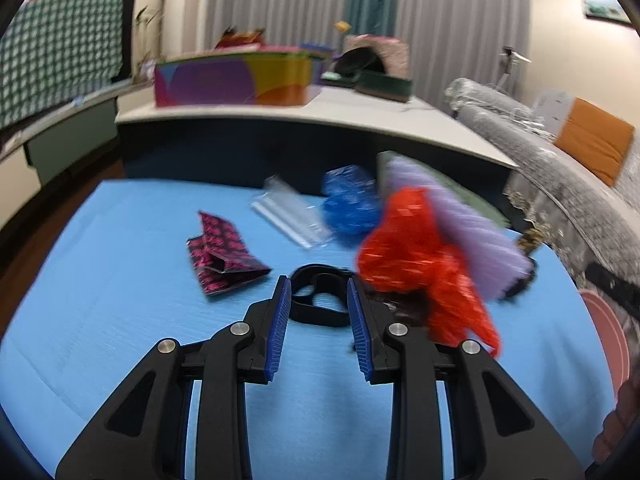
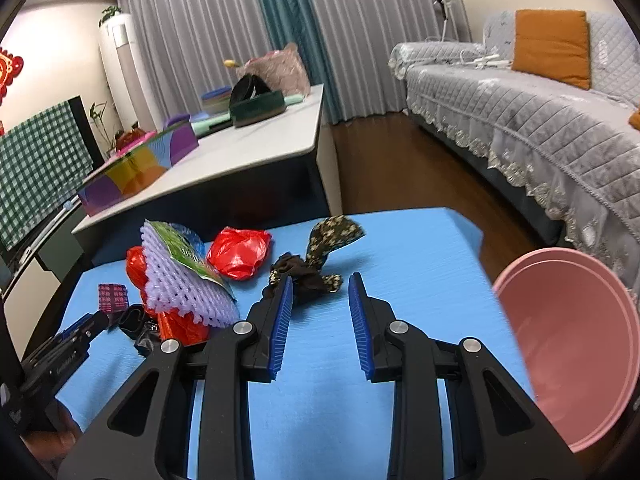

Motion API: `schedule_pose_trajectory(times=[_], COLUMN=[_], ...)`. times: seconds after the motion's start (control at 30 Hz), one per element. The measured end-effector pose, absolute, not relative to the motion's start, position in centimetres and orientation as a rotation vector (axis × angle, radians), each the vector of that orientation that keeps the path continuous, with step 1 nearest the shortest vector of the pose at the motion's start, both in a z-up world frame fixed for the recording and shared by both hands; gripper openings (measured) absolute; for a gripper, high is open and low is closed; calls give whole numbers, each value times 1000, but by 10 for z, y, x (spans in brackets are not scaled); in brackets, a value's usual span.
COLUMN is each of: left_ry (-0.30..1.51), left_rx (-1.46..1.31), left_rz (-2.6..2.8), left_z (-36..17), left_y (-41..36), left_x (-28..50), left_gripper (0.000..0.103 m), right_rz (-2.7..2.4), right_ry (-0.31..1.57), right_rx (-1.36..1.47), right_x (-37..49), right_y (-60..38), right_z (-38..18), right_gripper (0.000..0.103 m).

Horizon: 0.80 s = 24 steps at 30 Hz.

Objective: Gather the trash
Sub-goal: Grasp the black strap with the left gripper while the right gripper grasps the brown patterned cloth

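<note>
Right wrist view, right gripper [image 2: 319,286] apart over blue mat [image 2: 400,248], left gripper [image 1: 318,292] apart, pink bin [image 2: 580,344] beside.

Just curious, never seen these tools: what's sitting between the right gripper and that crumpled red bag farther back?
In the right wrist view, a dark floral fabric scrap lies between the open right gripper and the red bag, on the blue table.

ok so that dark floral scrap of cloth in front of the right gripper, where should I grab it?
Grip the floral cloth at its bunched dark middle, coming from the near side with the open right gripper. That knot is the thickest part, and it sits just ahead of the left finger; the raised flap looks thin and floppy.
</note>
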<state>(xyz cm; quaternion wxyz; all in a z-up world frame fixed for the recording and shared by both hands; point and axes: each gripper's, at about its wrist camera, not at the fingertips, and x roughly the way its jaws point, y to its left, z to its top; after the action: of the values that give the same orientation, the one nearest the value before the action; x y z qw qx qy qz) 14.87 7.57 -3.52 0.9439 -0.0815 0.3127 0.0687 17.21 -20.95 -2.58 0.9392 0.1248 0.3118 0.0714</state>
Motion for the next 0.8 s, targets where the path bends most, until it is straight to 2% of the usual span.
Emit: schedule_pose_trajectory(times=[0.1,0.27,0.3,0.67,0.73,0.8], left_ry=[669,717,723,739,743,751], left_rx=[-187,-198,-192,-160,-156,-149], left_rz=[147,124,122,146,165,189], left_z=[-43,-51,-51,-51,-51,-51], left_y=[84,85,83,75,75,76], left_x=[162,180,182,187,187,186], left_gripper=[29,30,30,28,28,33], right_rz=[156,155,156,191,203,216], right_ry=[644,670,677,791,806,822], right_rx=[254,242,244,188,187,191], right_x=[184,206,208,236,238,240], right_y=[-205,-199,-198,-180,-178,-178], right_z=[-29,-38,-40,-62,-63,-66], right_gripper=[32,54,55,55,51,41])
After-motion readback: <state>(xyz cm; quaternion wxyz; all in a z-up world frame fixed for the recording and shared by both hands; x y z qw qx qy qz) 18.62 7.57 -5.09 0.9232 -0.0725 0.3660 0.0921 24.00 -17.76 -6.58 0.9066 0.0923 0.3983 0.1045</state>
